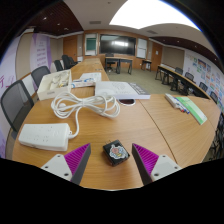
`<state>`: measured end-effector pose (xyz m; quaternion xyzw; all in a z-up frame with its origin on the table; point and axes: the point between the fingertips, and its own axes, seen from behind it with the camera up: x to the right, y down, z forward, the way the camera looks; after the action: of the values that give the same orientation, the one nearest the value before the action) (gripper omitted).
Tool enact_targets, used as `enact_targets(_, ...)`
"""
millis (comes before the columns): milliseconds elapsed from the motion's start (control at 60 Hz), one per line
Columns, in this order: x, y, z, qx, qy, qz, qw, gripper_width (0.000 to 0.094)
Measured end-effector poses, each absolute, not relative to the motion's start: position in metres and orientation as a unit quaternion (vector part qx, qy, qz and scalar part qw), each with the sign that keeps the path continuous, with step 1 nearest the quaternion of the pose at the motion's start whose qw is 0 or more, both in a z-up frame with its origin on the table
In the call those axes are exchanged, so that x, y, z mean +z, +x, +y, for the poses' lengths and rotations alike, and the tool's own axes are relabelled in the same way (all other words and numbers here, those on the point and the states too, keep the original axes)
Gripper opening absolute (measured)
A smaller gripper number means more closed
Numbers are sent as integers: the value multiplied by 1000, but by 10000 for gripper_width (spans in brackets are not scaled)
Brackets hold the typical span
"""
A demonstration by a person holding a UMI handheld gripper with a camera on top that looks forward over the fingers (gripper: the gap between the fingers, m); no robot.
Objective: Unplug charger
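Note:
A small black charger (117,152) with a light sticker on its top lies on the wooden table (140,120), between my gripper's (112,163) two fingers. There is a gap on each side of it, and the purple pads (78,160) do not touch it. The gripper is open. Beyond the left finger lies a white power strip (45,136). Its white cable (82,106) coils across the table toward a second white strip (62,85) further back.
A white keyboard-like slab (121,89) and some papers lie mid-table. A green-and-white item (192,107) rests at the right. Office chairs (17,100) line the left side. More tables and a wall screen (116,44) fill the back of the room.

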<state>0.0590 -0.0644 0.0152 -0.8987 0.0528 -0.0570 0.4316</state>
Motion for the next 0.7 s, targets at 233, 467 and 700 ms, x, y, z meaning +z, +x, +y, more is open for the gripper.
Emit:
enact_targets(233,80,41,-141,-83,-890,47,447,857)
enact_targets(467,148,9,-235,-92,-881,39,463,856)
enact_targets(700,187,-16,-301,-90,-875,33,474,853)
